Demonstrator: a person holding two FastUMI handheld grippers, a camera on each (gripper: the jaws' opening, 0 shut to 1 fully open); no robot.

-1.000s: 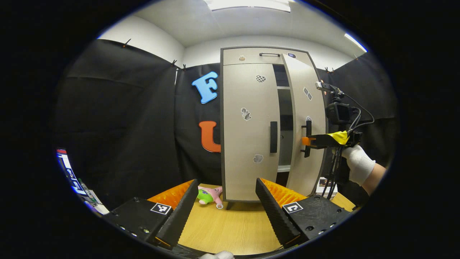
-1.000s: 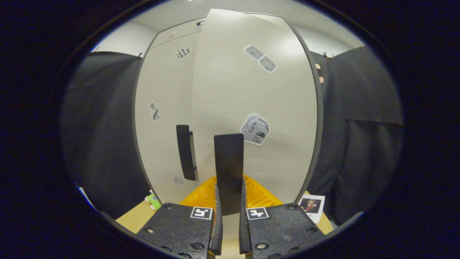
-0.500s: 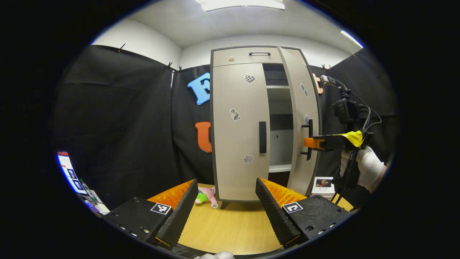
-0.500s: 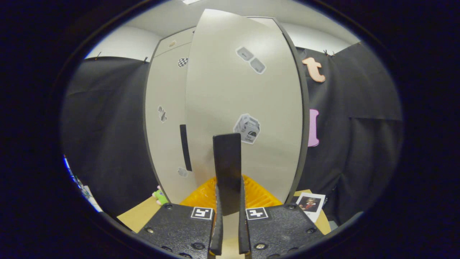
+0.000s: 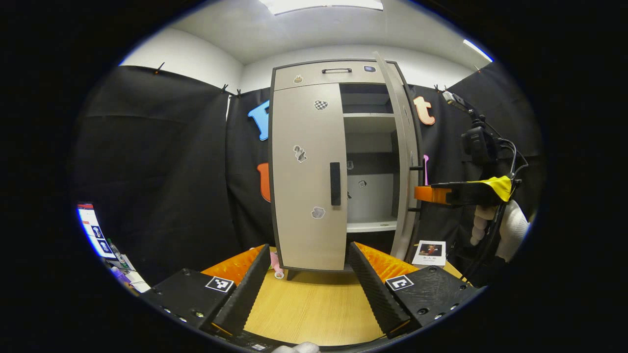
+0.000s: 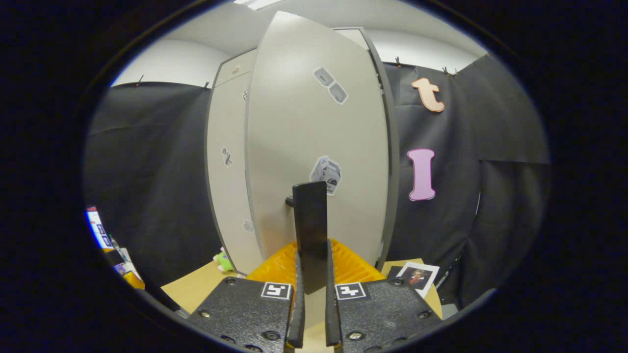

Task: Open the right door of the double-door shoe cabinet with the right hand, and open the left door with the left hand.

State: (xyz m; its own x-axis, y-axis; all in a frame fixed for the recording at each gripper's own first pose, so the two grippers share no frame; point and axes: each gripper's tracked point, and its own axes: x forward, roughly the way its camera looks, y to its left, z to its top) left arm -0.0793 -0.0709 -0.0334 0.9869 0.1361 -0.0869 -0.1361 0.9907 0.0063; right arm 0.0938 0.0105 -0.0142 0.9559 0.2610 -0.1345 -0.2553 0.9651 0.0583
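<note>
Wooden table (image 5: 314, 309); left gripper (image 5: 310, 282) gapes empty, right gripper (image 6: 312, 314) seemingly pinches door handle (image 6: 310, 230).

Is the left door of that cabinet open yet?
No, in the left gripper view the left door lies flat and closed, while the right door stands swung out.

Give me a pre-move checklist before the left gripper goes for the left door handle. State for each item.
1. Right door swung wide open, shelves exposed: ok.
2. Right gripper clamped on the right door handle: ok.
3. Left door shut, not yet opened: ok.
4. Left door handle unobstructed: ok.
5. Left gripper open, ready to grasp: ok.
6. Left gripper close enough to the handle: not ok, set back over the table.
</note>
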